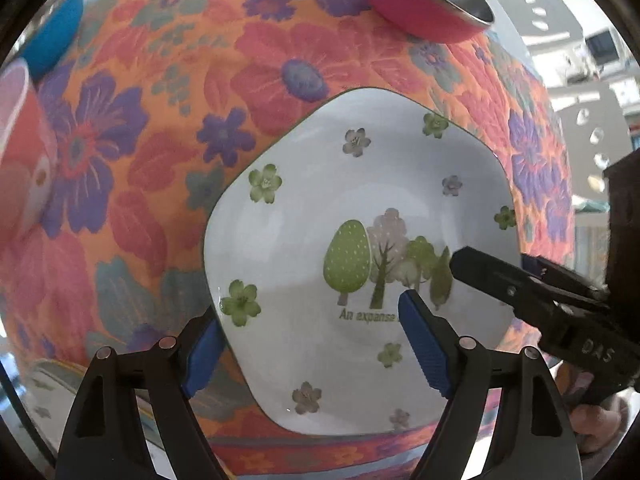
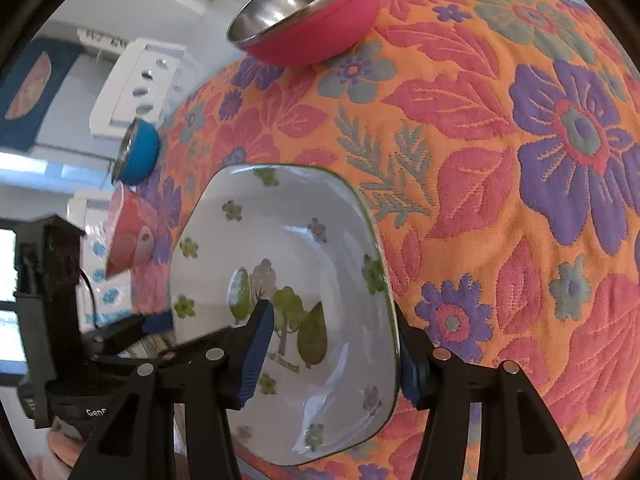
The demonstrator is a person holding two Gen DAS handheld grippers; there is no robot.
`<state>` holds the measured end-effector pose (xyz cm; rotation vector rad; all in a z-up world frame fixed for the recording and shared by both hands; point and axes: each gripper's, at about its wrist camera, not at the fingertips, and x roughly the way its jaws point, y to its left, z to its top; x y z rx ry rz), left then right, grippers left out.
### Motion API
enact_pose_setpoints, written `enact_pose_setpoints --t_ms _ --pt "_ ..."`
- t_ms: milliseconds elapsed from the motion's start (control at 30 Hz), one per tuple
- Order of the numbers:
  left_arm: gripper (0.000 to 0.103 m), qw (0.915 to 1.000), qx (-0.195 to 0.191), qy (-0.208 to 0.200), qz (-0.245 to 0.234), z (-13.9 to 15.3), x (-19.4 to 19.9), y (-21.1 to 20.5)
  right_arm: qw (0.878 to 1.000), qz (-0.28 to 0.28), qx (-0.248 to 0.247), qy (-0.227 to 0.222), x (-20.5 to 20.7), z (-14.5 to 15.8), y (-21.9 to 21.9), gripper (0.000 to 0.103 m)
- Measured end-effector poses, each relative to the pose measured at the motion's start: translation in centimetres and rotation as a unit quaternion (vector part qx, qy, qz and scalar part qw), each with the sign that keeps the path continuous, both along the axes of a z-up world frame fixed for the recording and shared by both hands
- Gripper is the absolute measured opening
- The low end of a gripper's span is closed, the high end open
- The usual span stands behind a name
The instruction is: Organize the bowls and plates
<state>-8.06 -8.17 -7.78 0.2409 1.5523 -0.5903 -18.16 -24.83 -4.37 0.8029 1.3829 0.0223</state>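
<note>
Square white plate (image 1: 360, 216), rounded at the corners and printed with green and mauve trees, small flowers and the words "An expanse", lies on a counter covered by an orange cloth (image 1: 160, 128) with large red and purple blossoms. Both grippers straddle its rim from opposite sides. The left gripper (image 1: 316, 344) reaches in low over the plate's near edge, its blue-padded fingers (image 1: 424, 344) spread wide, one over the plate and one outside the rim; whether the pads touch the plate cannot be told. The right gripper (image 2: 332, 356) comes in from the other side, one blue pad over the tree picture and the other just outside the rim, also parted around the edge rather than clamped together. In the left view the right gripper's black finger lies across the plate's right side, with part of the person's hand (image 1: 596, 424) behind it. Beyond the plate stands a pink bowl (image 2: 312, 12) with a shiny steel inside. Off to one side are a blue bowl (image 2: 140, 152) and a red-and-white cup (image 2: 128, 236).
</note>
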Motion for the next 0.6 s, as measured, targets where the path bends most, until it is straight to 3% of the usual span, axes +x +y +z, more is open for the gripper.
enact_pose_setpoints --t_ms 600 --pt "0.08 0.999 -0.01 -0.032 -0.031 3.2 -0.2 4.1 0.998 0.055 -0.005 -0.021 -0.4 3.7 4.4 0.055"
